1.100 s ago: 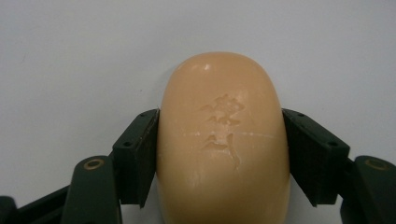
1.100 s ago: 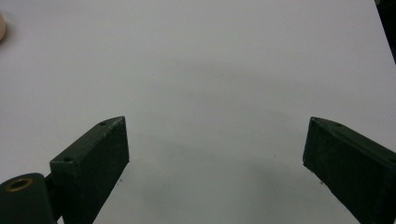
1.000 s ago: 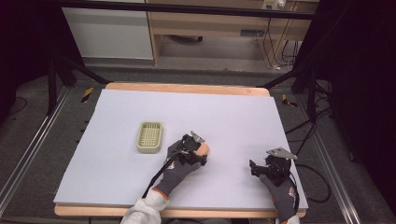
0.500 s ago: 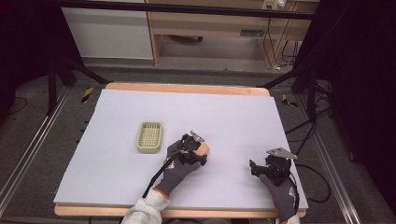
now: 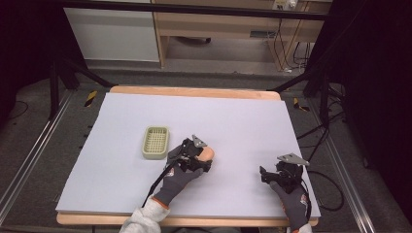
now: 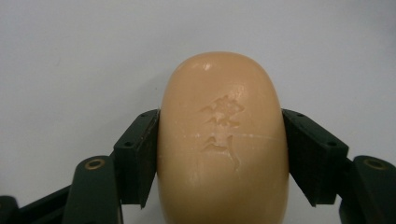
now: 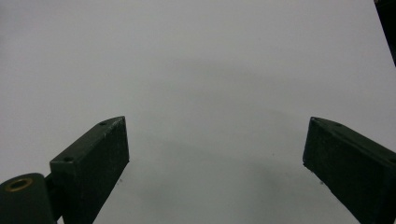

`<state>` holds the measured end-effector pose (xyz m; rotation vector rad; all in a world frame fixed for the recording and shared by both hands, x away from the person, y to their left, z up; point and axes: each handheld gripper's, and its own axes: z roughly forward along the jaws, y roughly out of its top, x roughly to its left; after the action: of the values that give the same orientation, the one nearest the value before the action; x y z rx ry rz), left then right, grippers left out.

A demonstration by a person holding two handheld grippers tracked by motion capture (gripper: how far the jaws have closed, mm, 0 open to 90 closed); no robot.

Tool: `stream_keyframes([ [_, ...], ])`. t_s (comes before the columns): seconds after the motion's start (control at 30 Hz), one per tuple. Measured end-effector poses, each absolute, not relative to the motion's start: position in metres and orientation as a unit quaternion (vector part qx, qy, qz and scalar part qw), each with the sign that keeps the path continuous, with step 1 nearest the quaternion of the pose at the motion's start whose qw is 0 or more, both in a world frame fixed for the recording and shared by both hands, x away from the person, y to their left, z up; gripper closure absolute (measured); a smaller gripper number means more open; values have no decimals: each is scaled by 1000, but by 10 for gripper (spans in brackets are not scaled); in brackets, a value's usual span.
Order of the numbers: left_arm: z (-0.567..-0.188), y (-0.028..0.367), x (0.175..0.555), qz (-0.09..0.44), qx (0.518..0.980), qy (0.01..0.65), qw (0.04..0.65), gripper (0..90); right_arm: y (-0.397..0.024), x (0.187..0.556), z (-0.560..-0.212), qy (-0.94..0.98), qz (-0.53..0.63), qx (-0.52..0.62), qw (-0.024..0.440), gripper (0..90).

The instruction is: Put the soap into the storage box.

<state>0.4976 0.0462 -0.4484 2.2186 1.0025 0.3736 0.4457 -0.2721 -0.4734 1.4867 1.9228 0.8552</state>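
An orange oval bar of soap (image 6: 223, 140) with stamped characters lies on the white table, its rounded end (image 5: 209, 153) poking out past my left gripper (image 5: 203, 158). In the left gripper view both black jaws press against the bar's sides, so my left gripper (image 6: 222, 135) is shut on it. A pale green slatted soap dish (image 5: 156, 142) sits just left of that hand, apart from it. My right gripper (image 5: 268, 174) rests low near the table's front right; in the right gripper view it (image 7: 217, 149) stands open with bare table between its jaws.
The white table surface (image 5: 243, 116) has a wooden rim at front and back. Black stand legs and cables lie on the floor on both sides. A cable trails from each gripper toward the front edge.
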Motion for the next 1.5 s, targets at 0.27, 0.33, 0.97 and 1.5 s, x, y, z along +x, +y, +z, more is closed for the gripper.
stream_keyframes([
  [0.27,-436,60,490,149,846,381,342,320,-272,445,-473,716,318,554,279,74],
  [0.33,-432,65,488,151,844,382,345,320,-272,445,-473,716,318,554,279,74],
  [0.97,-415,105,475,167,831,393,357,320,-271,445,-473,714,321,557,278,74],
  [1.5,-411,134,477,177,810,419,369,320,-270,445,-473,717,319,552,281,73],
])
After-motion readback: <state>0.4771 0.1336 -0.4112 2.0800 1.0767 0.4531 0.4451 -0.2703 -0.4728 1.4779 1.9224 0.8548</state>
